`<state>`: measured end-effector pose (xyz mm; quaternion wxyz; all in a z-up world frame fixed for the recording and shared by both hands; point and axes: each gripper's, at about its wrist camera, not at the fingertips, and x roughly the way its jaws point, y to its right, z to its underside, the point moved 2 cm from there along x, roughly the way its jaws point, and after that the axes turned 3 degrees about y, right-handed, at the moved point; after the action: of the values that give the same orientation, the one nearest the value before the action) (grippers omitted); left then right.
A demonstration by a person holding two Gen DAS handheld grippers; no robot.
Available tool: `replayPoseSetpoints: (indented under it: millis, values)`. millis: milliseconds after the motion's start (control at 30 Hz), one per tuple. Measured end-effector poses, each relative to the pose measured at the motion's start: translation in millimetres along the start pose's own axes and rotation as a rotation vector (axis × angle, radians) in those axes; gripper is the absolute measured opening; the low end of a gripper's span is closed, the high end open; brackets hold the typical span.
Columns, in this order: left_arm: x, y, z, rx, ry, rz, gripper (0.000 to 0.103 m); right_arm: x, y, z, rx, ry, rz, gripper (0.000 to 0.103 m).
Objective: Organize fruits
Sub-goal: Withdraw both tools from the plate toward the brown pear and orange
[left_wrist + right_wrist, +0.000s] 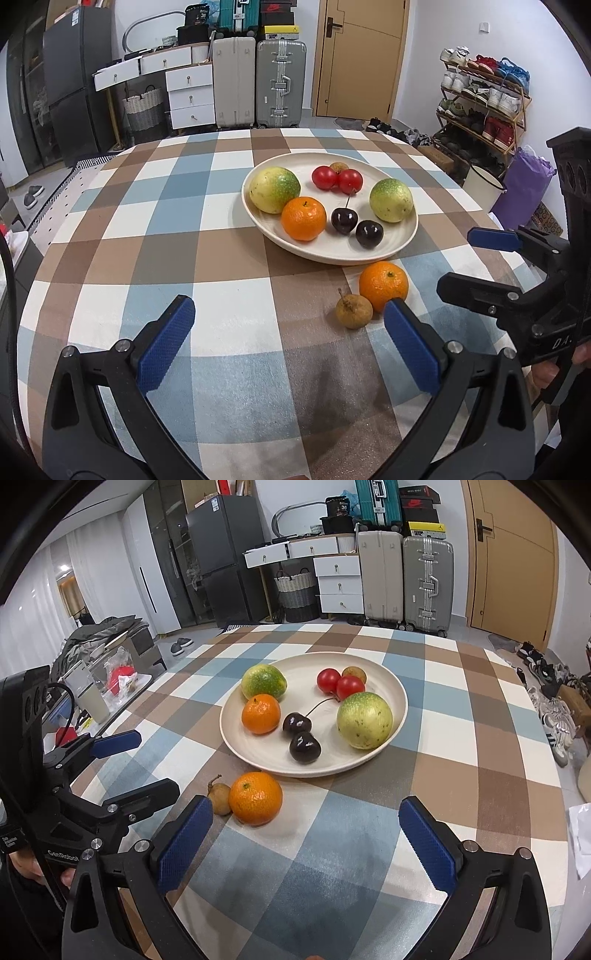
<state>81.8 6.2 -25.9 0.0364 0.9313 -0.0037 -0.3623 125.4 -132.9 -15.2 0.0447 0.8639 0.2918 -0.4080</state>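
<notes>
A cream plate (pixel 369 254) (pixel 258 760) on the checked tablecloth holds two green-yellow fruits (pixel 274 189) (pixel 364 720), an orange (pixel 303 218) (pixel 260 713), two red tomatoes (pixel 337 180) (pixel 339 683), two dark cherries (pixel 356 227) (pixel 301 734) and a small brown fruit (pixel 354 672). Off the plate, at its near edge, lie a second orange (pixel 384 285) (pixel 255 797) and a brown longan (pixel 354 310) (pixel 220 798), touching. My left gripper (pixel 288 343) is open and empty, just left of them. My right gripper (pixel 306 845) is open and empty, just right of them.
Each gripper shows in the other's view: the right one (pixel 480 262) at the table's right, the left one (pixel 125 768) at the left. Suitcases (pixel 258 81), drawers, a fridge, a door and a shoe rack (pixel 484 99) stand beyond the table.
</notes>
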Motion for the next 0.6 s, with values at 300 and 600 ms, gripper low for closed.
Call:
replayPoseSetpoints:
  millis: [300,600]
  values:
    - [14,6,7,0.013,-0.044,0.012,0.102,10,3,6,0.005,-0.029,0.005,0.102]
    - [30,14,10,0.030,-0.091,0.030,0.102,15,18,11,0.036,-0.043,0.018,0.102]
